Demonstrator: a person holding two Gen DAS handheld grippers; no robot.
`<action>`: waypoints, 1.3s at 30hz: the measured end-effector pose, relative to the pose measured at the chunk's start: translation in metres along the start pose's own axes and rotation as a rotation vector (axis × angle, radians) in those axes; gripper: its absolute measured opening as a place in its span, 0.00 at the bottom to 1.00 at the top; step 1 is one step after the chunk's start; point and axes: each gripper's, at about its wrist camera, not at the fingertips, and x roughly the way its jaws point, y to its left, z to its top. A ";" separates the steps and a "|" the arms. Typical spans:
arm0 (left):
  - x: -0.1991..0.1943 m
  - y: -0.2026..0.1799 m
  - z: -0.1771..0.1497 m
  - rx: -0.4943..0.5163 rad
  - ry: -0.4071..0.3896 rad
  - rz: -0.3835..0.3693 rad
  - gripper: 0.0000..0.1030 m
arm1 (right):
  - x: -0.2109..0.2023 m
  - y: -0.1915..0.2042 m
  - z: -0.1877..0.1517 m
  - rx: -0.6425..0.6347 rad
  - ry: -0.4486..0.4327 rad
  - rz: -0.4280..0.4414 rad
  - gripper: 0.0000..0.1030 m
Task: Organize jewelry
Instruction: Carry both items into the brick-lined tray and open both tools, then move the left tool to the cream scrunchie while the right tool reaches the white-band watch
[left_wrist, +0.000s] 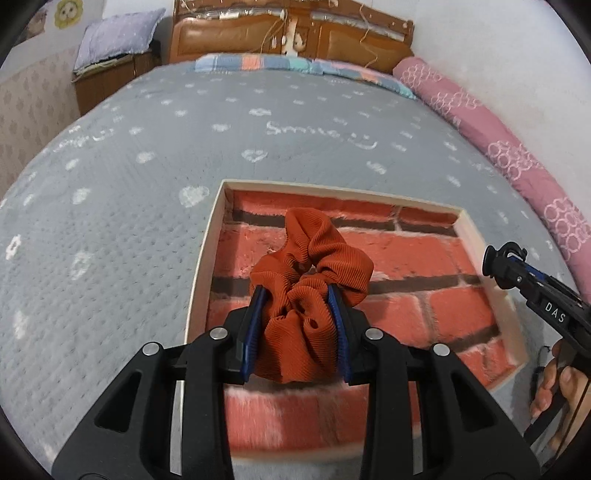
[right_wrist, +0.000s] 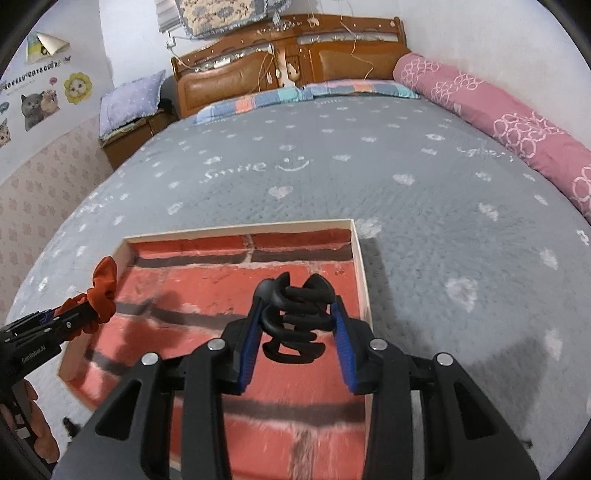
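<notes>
My left gripper (left_wrist: 295, 291) is shut on a rust-orange ribbed scrunchie (left_wrist: 310, 266), held above a shallow white-rimmed box (left_wrist: 207, 254) lined with a red brick pattern. In the right wrist view, my right gripper (right_wrist: 297, 301) is shut on a black claw hair clip (right_wrist: 295, 317), also hovering over the box (right_wrist: 360, 266) near its right wall. The left gripper (right_wrist: 86, 312) with the scrunchie (right_wrist: 103, 284) shows at the box's left edge. The right gripper (left_wrist: 496, 262) enters the left wrist view at the right. The box floor looks bare.
The box lies on a grey quilted bedspread (right_wrist: 424, 192) with white hearts. A pink bolster (right_wrist: 491, 110) runs along the right wall. A wooden headboard (right_wrist: 295, 48) and a striped pillow (right_wrist: 306, 94) stand at the far end. A hand (left_wrist: 554, 391) grips the right tool.
</notes>
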 end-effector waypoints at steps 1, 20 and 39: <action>0.006 0.000 -0.001 0.006 0.011 0.006 0.31 | 0.007 -0.001 0.000 -0.002 0.014 -0.004 0.36; 0.035 0.007 -0.006 0.014 0.084 0.073 0.49 | 0.047 0.002 -0.006 -0.027 0.121 -0.022 0.54; -0.100 -0.014 -0.044 0.094 -0.090 0.057 0.80 | -0.072 -0.010 -0.027 -0.033 0.005 -0.009 0.63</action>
